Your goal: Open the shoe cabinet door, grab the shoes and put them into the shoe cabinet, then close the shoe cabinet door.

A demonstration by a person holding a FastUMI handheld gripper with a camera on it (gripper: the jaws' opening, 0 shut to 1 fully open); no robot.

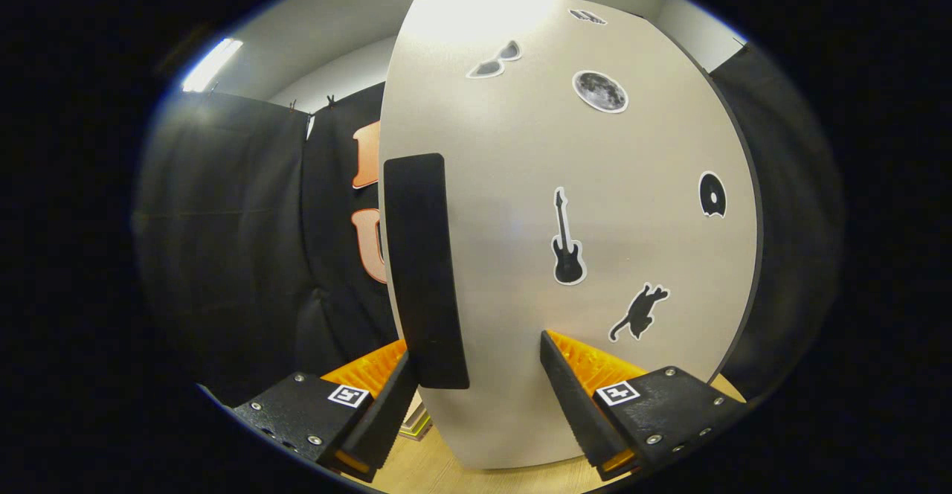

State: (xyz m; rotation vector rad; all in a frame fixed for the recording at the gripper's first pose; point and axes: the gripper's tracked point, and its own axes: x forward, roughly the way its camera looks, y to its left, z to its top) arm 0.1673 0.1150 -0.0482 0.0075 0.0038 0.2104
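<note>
Black cloth wall behind, pale wood floor (416, 472) below. Shoe cabinet door (595, 256) fills the space ahead, pale, upright, long axis vertical, its free edge toward the wall side. Black handle (424, 271) runs vertical along that edge. Stickers on the door face: moon (600, 91), guitar (567, 245), cat (639, 312). Tongs (476, 356) spread wide, one finger either side of the handle's lower end, not clamping it.
</note>
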